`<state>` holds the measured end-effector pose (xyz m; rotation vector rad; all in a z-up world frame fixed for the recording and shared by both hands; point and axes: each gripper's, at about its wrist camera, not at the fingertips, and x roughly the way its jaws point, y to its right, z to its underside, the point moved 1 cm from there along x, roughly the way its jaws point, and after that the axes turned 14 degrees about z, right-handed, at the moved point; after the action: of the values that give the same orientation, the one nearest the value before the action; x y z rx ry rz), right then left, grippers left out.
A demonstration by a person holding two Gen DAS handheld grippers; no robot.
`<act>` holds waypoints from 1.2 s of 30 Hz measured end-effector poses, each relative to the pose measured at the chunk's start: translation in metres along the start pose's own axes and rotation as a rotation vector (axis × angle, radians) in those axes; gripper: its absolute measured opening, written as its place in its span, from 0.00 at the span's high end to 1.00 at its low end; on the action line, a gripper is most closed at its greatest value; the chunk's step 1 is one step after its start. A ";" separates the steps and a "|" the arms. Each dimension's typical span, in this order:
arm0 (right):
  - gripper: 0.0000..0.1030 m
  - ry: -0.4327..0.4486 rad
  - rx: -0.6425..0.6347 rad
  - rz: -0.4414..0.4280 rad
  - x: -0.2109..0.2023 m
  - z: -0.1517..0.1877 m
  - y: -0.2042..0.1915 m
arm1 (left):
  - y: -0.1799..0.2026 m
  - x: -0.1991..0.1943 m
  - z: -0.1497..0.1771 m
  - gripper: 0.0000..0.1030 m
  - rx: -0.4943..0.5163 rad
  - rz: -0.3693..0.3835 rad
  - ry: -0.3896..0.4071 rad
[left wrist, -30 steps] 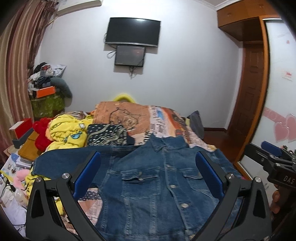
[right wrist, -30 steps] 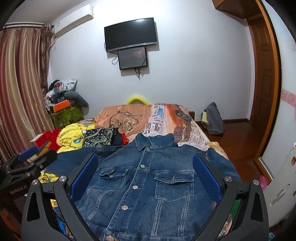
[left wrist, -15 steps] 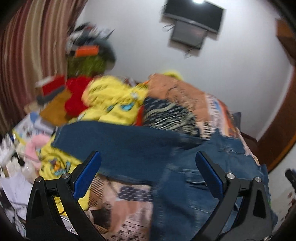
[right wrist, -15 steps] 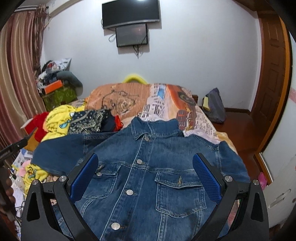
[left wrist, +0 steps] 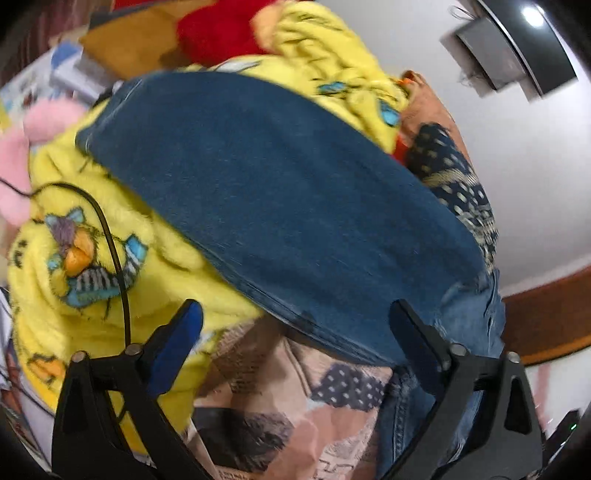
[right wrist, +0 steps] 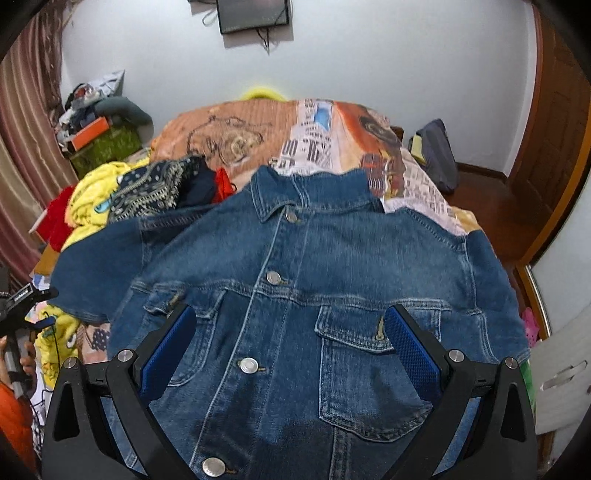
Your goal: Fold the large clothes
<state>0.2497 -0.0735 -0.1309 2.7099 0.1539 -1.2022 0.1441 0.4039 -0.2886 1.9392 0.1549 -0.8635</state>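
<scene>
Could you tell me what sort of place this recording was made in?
Most likely a lived-in bedroom: a bed with a patchwork-print cover holds a blue denim jacket, a dark flat screen hangs on the wall, and striped curtains line one side.

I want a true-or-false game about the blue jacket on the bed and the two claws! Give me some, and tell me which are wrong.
1. The denim jacket lies front side up, buttons showing. True.
2. The jacket's sleeve rests partly on a yellow fluffy blanket. True.
3. The left claw is squeezing the sleeve. False: it is open, pads not touching the cloth.
4. The right claw is holding a red sock. False: it is open and empty over the jacket.
5. A screen hangs on the wall. True.
</scene>
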 end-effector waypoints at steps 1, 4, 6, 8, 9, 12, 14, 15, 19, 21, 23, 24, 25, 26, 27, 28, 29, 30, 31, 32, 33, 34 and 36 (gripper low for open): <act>0.02 -0.006 -0.003 0.003 0.001 0.000 0.000 | -0.006 0.001 -0.003 0.12 -0.013 0.003 0.001; 0.02 -0.020 -0.012 0.012 0.006 0.000 -0.002 | -0.021 0.005 -0.015 0.18 -0.041 0.031 0.021; 0.02 -0.025 -0.018 0.017 0.009 0.000 -0.003 | -0.027 0.006 -0.024 0.25 -0.053 0.041 0.035; 0.02 -0.030 -0.021 0.022 0.009 0.000 -0.004 | -0.031 0.009 -0.032 0.30 -0.062 0.031 0.042; 0.02 -0.031 -0.021 0.023 0.010 0.000 -0.004 | -0.032 0.011 -0.035 0.38 -0.065 0.021 0.046; 0.02 -0.035 -0.023 0.024 0.011 0.000 -0.005 | -0.031 0.014 -0.040 0.61 -0.041 -0.056 0.055; 0.02 -0.037 -0.026 0.023 0.009 0.001 -0.004 | -0.024 0.011 -0.039 0.71 -0.005 -0.111 0.069; 0.02 -0.036 -0.028 0.024 0.009 0.001 -0.004 | -0.015 0.009 -0.038 0.79 0.036 -0.161 0.081; 0.02 -0.018 -0.031 0.027 0.002 0.000 -0.001 | 0.018 -0.004 -0.036 0.84 0.163 -0.266 0.136; 0.02 0.003 -0.027 0.037 -0.003 -0.001 0.002 | 0.046 -0.017 -0.031 0.85 0.229 -0.298 0.204; 0.02 0.028 -0.021 0.047 -0.009 -0.002 0.006 | 0.070 -0.023 -0.028 0.87 0.294 -0.313 0.241; 0.02 0.032 -0.018 0.046 -0.010 -0.002 0.007 | 0.091 -0.028 -0.024 0.88 0.349 -0.318 0.267; 0.02 0.038 -0.013 0.041 -0.012 -0.003 0.010 | 0.107 -0.031 -0.022 0.88 0.386 -0.316 0.285; 0.02 0.043 -0.007 0.036 -0.014 -0.004 0.012 | 0.125 -0.037 -0.019 0.90 0.428 -0.298 0.302; 0.02 0.048 -0.005 0.034 -0.016 -0.004 0.013 | 0.141 -0.039 -0.015 0.90 0.461 -0.278 0.313; 0.02 0.056 -0.003 0.033 -0.018 -0.004 0.015 | 0.163 -0.042 -0.010 0.90 0.505 -0.248 0.326; 0.02 0.064 -0.001 0.033 -0.019 -0.005 0.017 | 0.184 -0.045 -0.005 0.91 0.549 -0.216 0.333; 0.02 0.068 -0.001 0.034 -0.021 -0.005 0.019 | 0.206 -0.046 0.001 0.92 0.590 -0.181 0.339; 0.02 0.074 0.001 0.034 -0.022 -0.005 0.021 | 0.221 -0.044 0.003 0.92 0.616 -0.150 0.339; 0.02 0.079 0.005 0.034 -0.022 -0.005 0.025 | 0.245 -0.044 0.010 0.92 0.656 -0.094 0.330; 0.02 0.084 0.009 0.032 -0.023 -0.004 0.028 | 0.265 -0.042 0.017 0.92 0.686 -0.049 0.317; 0.02 0.088 0.012 0.031 -0.024 -0.004 0.031 | 0.283 -0.040 0.024 0.92 0.715 -0.003 0.295; 0.02 0.094 0.018 0.027 -0.025 -0.002 0.037 | 0.319 -0.029 0.040 0.93 0.775 0.074 0.249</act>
<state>0.2402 -0.1097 -0.1063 2.7758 0.1181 -1.0749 0.2444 0.2118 -0.0495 2.7557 -0.1304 -0.6767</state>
